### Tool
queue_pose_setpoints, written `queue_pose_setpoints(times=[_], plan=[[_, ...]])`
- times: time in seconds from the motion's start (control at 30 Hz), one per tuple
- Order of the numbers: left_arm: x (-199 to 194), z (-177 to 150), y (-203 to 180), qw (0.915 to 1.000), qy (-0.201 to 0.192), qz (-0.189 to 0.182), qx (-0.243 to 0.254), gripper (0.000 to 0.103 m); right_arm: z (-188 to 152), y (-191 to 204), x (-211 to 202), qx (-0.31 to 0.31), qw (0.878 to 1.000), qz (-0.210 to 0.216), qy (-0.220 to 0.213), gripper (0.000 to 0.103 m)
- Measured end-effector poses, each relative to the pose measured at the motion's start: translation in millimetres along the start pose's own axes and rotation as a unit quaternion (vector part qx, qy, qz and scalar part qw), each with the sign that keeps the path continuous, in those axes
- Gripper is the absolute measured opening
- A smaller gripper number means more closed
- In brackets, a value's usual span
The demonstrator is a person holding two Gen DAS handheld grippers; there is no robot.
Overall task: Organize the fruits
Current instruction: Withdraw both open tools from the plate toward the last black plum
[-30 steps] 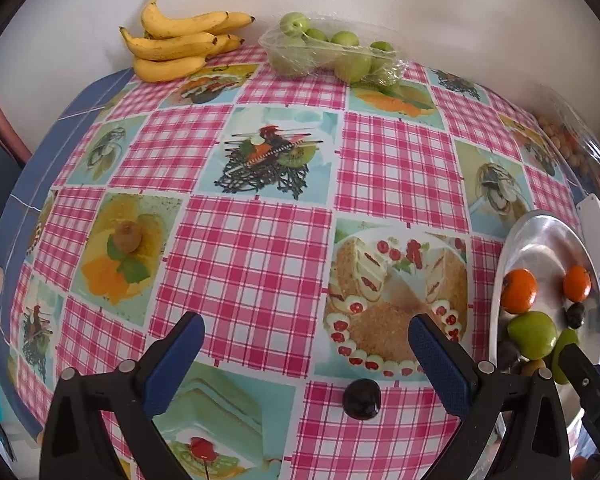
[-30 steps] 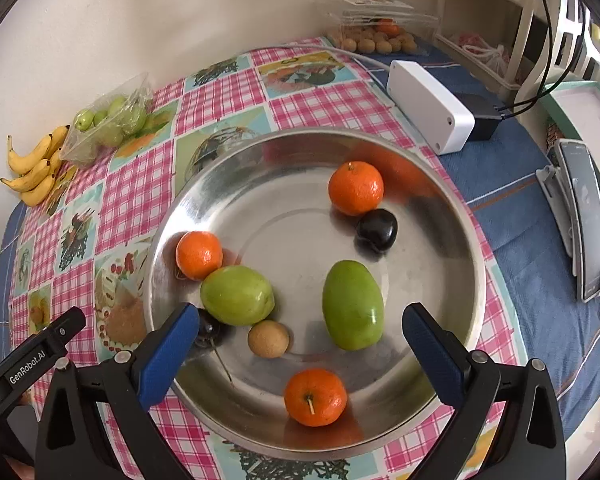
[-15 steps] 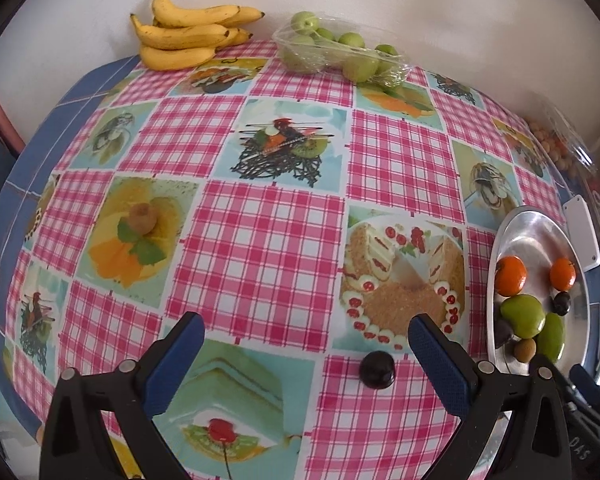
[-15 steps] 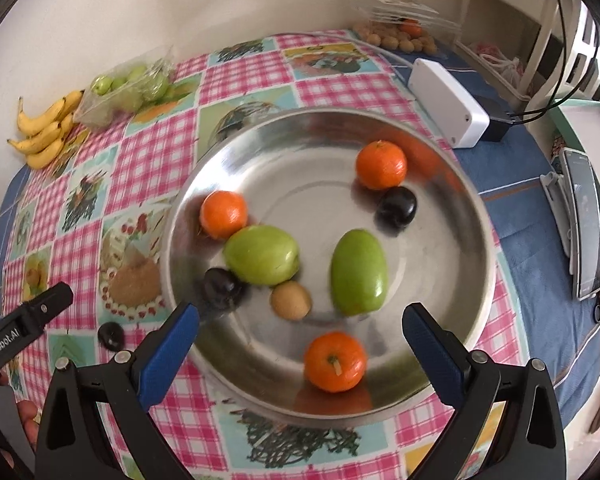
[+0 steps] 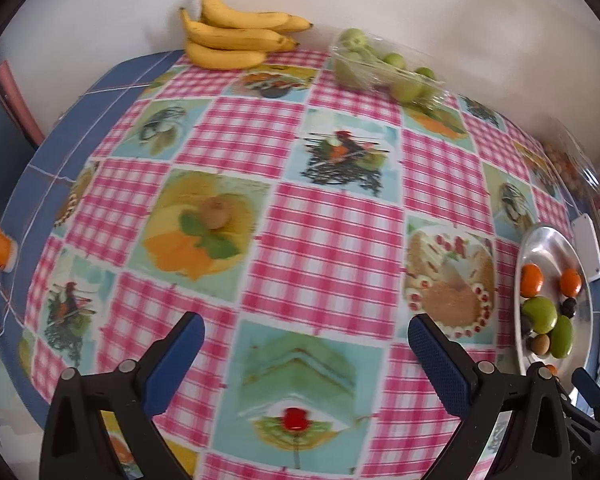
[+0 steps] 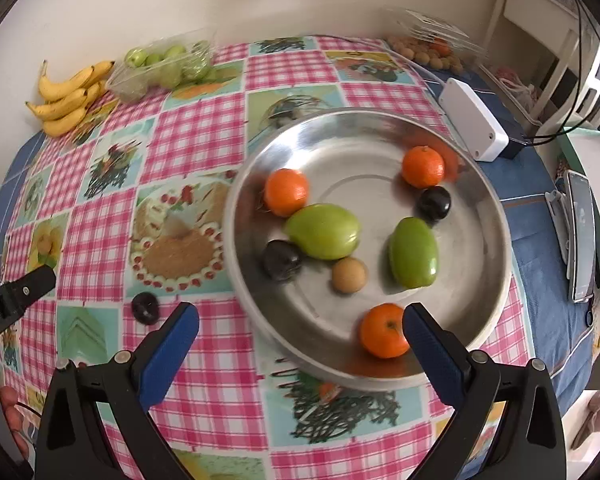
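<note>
Right wrist view: small dark plum (image 6: 145, 307) loose on checked surface (image 6: 196, 136), just left of my empty wide-open right jaws; left jaws also open, nearer it I reckon.

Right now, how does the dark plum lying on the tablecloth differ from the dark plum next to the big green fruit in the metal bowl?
The loose plum lies on the tablecloth, outside the bowl; the bowl plum sits inside the metal bowl. The loose plum lies apart from other fruit; the bowl plum sits against the green fruit. The loose one looks smaller, perhaps from fisheye distortion. Both are dark and roundish.
</note>
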State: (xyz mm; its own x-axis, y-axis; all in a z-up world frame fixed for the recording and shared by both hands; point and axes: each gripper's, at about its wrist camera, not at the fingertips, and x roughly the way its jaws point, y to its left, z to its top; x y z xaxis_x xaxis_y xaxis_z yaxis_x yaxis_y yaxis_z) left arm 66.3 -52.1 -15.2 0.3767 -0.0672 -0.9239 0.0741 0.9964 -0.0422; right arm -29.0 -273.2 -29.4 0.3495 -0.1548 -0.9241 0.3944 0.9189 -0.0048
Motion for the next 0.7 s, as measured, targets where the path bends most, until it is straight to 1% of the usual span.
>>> queue_pose_setpoints(times=[0.13, 0.2, 0.27, 0.33, 0.53, 0.7], plan=[[-3.6, -1.8, 16.9, 0.9999, 0.002, -0.006, -0.015, 0.103, -1.5, 16.2, 1.1, -0.010, 1.000, 0.003, 0.004, 0.102], [-5.6, -3.2, 24.8, 0.9997, 0.001, -0.007, -0.022, 0.103, -2.8, 26.0, 1.1, -0.014, 1.000, 0.010, 0.005, 0.102], [-7.4, -4.7, 32.7, 0.9995, 0.002, -0.009, -0.029, 0.103, -4.2, 38.5, 1.9, -0.021, 0.999, 0.037, 0.010, 0.102], [-7.9, -5.5, 38.3, 0.9994, 0.003, -0.010, -0.034, 0.103, -6.5, 52.3, 2.3, -0.031, 0.998, 0.051, 0.014, 0.102], [-9.0, -5.7, 61.2, 0.9986, 0.004, -0.008, -0.053, 0.103, -10.6, 92.4, 3.4, -0.066, 0.996, 0.057, 0.012, 0.102], [-6.7, -5.2, 81.2, 0.9974, 0.006, 0.000, -0.072, 0.103, -13.0, 114.1, 10.6, -0.087, 0.995, 0.054, 0.022, 0.102]])
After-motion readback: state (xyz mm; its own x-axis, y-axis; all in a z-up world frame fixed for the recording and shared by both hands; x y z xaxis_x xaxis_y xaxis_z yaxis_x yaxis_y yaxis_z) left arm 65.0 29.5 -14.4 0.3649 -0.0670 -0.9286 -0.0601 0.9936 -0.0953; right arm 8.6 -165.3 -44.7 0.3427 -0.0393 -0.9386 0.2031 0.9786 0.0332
